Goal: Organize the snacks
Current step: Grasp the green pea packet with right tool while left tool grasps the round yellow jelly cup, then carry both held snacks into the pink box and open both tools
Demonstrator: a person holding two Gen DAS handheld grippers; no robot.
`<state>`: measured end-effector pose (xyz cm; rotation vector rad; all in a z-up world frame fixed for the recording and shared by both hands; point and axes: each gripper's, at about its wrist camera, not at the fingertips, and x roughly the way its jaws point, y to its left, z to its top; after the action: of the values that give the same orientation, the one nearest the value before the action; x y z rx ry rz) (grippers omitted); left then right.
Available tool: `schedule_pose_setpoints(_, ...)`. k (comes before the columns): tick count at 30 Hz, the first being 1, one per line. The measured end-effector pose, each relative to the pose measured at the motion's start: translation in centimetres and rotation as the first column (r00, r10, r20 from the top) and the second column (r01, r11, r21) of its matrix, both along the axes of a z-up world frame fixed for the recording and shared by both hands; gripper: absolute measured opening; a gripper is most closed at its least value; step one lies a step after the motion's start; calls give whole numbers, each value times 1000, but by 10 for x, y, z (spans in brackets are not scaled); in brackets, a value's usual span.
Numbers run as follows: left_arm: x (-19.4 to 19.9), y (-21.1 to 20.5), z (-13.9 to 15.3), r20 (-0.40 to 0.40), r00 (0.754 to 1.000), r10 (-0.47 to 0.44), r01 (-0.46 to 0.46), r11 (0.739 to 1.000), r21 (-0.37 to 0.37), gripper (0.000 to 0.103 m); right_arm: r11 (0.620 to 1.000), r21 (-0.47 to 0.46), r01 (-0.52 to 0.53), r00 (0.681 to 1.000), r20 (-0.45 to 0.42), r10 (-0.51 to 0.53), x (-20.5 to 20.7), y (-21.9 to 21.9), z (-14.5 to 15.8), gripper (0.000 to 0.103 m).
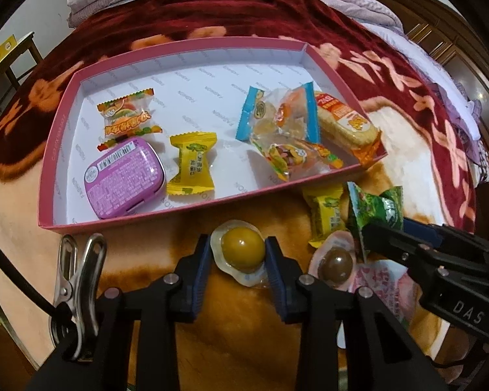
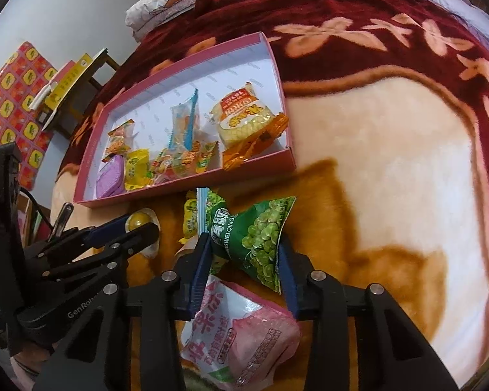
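A: Left gripper (image 1: 241,257) clamps the yellow jelly ball (image 1: 243,249) across its dome, on the blanket just before the pink box (image 1: 166,210). Judged light, slick.

B: Right gripper (image 2: 244,260) pinches the green pea packet (image 2: 257,238) at its waist, lifted near the box. Likely soft, crinkly; grip mid-body.

I'm working over a bed blanket (image 2: 391,169), dark red with peach flowers, cream and tan in the middle. Ahead of my left tongs (image 1: 238,254) a pink box (image 1: 185,203) is lying on it. Between those fingers a yellow jelly cup (image 1: 243,249) is sitting on the blanket. Just right of them: brown jelly cup (image 1: 335,265), yellow candy (image 1: 327,216). Under my right tongs (image 2: 244,254), a pink packet (image 2: 244,335) is lying flat.
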<state>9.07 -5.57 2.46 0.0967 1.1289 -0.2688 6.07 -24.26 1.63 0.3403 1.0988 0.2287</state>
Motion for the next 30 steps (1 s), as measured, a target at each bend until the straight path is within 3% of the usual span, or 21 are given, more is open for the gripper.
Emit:
schedule_pose_setpoints(14,-16,18,19,-2,1000,-1,1,994,-113,34,1000,7,-29,997,75,28,-9,13,22,39)
schedule_pose_setpoints(30,-22,31,41,66,997,36,-27,992,-127,34,996,-5,-86,992,90,86,-13,26,37,39)
